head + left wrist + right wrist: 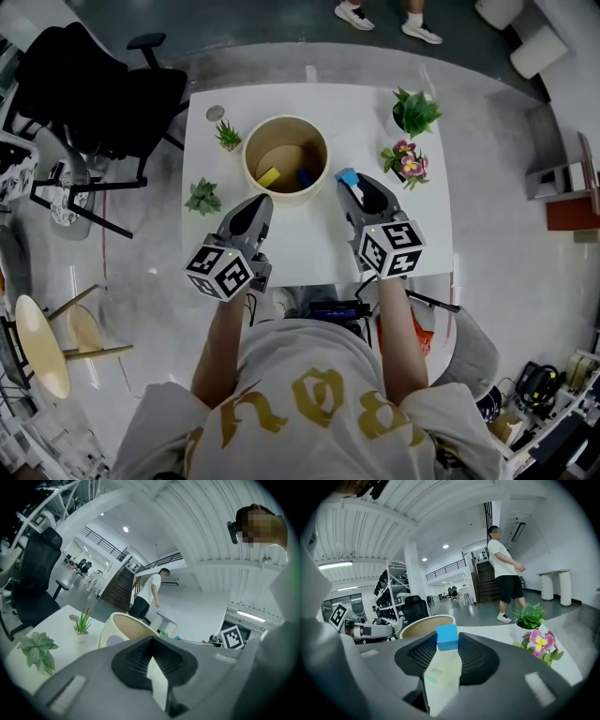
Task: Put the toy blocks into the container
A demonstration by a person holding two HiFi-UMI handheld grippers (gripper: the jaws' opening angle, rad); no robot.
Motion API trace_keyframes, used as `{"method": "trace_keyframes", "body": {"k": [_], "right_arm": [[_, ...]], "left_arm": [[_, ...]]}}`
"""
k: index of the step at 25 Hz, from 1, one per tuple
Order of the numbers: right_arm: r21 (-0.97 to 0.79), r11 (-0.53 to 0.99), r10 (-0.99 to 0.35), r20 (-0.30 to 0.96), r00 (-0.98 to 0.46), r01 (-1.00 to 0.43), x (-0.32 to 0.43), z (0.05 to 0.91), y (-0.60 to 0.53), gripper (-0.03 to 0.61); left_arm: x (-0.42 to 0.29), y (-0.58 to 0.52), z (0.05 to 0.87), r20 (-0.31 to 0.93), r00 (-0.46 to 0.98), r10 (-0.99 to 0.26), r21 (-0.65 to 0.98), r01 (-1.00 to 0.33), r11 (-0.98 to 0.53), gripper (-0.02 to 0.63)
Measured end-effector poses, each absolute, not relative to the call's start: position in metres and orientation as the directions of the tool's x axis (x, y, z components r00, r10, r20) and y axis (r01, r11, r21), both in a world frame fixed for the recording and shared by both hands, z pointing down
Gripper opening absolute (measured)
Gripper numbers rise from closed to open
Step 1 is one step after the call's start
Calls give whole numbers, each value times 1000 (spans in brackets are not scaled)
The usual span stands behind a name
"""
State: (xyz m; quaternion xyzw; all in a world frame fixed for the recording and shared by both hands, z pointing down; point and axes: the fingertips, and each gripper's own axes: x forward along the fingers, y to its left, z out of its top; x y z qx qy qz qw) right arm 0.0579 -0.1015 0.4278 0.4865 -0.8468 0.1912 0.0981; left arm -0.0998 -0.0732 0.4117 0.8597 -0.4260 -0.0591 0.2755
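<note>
— Right of the container (pixel 251 178), our right gripper (pixel 349 181) has its jaws clamped on the blue block (pixel 346 174), only at the tips.
— Thin hold; a jolt could drop it onto the desk (pixel 431 206) short of the rim. Our left gripper (pixel 262 200)?
— Jaws together, empty, just on our side of the container; we could knock its wall.

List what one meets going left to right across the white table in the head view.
leafy green plant → round container → blue block → pink-flowered plant
</note>
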Motion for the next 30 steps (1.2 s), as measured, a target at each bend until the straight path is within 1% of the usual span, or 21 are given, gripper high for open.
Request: {"method": "trace_keyframes", "body": {"k": [9,17,30], "right_arm": [[-234,494,-778,311,-546,-837,42,411,-109,170],[-212,583,-744,250,-620,-785,17,396,-118,170],[-132,659,-701,248,-668,-740,-13,398,-125,170]], "left_arm": [[-115,-81,403,107,600,-792,541,-704,-460,2],[-118,-92,402,93,585,-805,552,-704,-447,2],[-123,-99,410,105,571,-814,567,-707,-422,2]]}}
